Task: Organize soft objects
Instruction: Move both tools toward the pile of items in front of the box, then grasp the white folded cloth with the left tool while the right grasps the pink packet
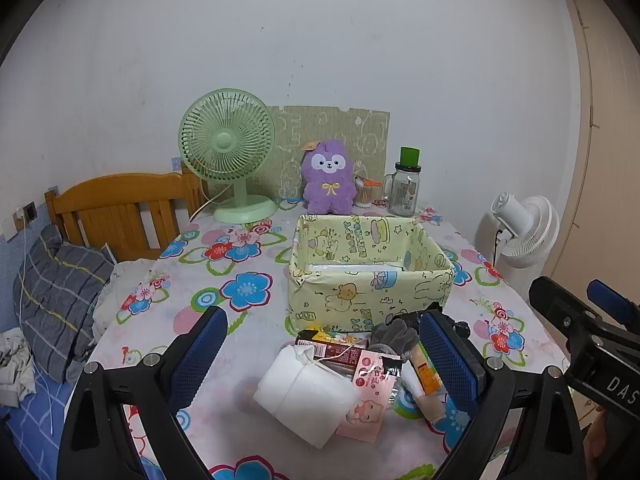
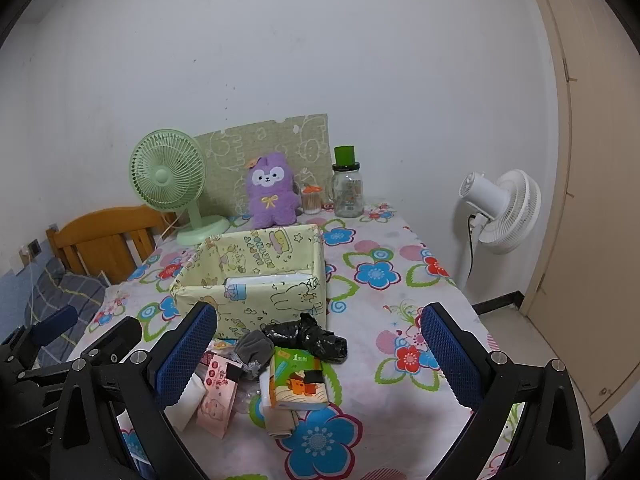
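From the right wrist alone, black bag (image 2: 312, 336) shows plainly.

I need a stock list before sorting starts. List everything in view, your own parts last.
storage box: 1, pale yellow cartoon print, table centre, open top
white cloth bundle: 1, white, nearest in the pile before the box
pink packet: 1, pink, right of the bundle
grey glove: 1, grey, pile, by the box front
black bag: 1, black, crumpled, right of the glove
tissue pack: 1, green and orange, pile front
plush toy: 1, purple, behind the box
desk fan: 1, green, table rear left
glass jar: 1, clear, green lid, rear right
standing fan: 1, white, floor right
left claw: 1, blue pads, open
right claw: 1, blue pads, open
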A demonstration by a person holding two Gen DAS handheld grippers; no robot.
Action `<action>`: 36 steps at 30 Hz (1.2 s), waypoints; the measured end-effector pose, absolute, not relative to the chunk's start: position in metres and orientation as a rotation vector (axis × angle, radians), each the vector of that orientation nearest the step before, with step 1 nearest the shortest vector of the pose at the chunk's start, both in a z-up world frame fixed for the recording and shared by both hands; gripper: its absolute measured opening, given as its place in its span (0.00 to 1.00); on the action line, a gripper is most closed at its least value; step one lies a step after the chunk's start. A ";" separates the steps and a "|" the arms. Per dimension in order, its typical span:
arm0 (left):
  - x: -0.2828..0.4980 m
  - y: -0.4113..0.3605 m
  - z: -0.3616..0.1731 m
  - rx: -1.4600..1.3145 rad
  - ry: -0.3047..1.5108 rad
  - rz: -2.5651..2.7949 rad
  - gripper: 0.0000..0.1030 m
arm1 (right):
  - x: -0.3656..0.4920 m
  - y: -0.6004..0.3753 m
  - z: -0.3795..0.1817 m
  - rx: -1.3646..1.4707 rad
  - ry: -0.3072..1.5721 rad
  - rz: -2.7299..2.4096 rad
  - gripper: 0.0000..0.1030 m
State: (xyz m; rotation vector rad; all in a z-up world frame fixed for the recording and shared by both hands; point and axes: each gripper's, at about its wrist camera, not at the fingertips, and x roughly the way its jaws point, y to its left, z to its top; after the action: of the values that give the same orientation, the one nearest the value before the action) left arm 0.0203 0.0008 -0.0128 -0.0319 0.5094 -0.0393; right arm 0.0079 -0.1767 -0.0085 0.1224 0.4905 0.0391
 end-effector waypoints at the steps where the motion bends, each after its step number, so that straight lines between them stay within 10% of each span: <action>1: 0.020 0.001 -0.014 -0.032 0.512 -0.041 0.94 | 0.008 -0.177 -0.008 0.124 0.490 0.040 1.00; 36: 0.050 0.009 -0.053 -0.029 0.620 -0.049 0.88 | 0.043 -0.145 -0.045 0.127 0.602 0.050 0.94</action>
State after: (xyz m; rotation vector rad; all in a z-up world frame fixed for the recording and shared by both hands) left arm 0.0499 0.0094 -0.0526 -0.0289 0.6199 -0.0487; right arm 0.0435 -0.1450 -0.0450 0.1270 0.6018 0.0499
